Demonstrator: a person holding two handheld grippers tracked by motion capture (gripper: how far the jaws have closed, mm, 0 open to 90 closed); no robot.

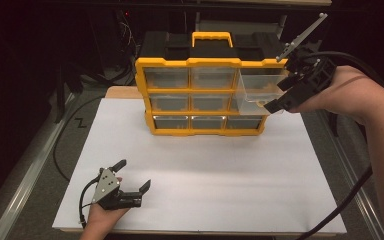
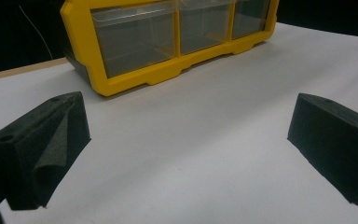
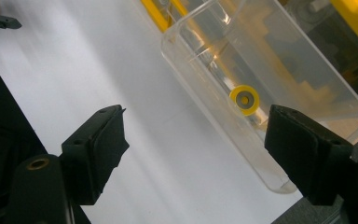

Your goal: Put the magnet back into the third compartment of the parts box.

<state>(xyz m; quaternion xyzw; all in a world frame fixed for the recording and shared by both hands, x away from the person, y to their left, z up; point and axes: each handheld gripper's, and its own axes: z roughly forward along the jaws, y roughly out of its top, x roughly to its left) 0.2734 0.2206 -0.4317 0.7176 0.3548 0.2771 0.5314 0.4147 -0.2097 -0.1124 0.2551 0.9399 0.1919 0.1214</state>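
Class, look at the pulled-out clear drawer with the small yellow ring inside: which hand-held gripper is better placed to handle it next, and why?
Probably the right hand-held gripper: it is open right at the clear drawer of the yellow organizer, yellow ring between its jaws' line. The left hand-held gripper rests open on the white sheet, far away.

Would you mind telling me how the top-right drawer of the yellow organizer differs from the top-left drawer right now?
The top-right drawer is pulled out in front of the yellow organizer; the top-left drawer sits pushed in, flush with the frame. The right gripper is at the top-right drawer's front, jaws open; nothing is near the top-left one. A small yellow ring lies in the pulled-out drawer; the other's contents cannot be told. Both are clear plastic.
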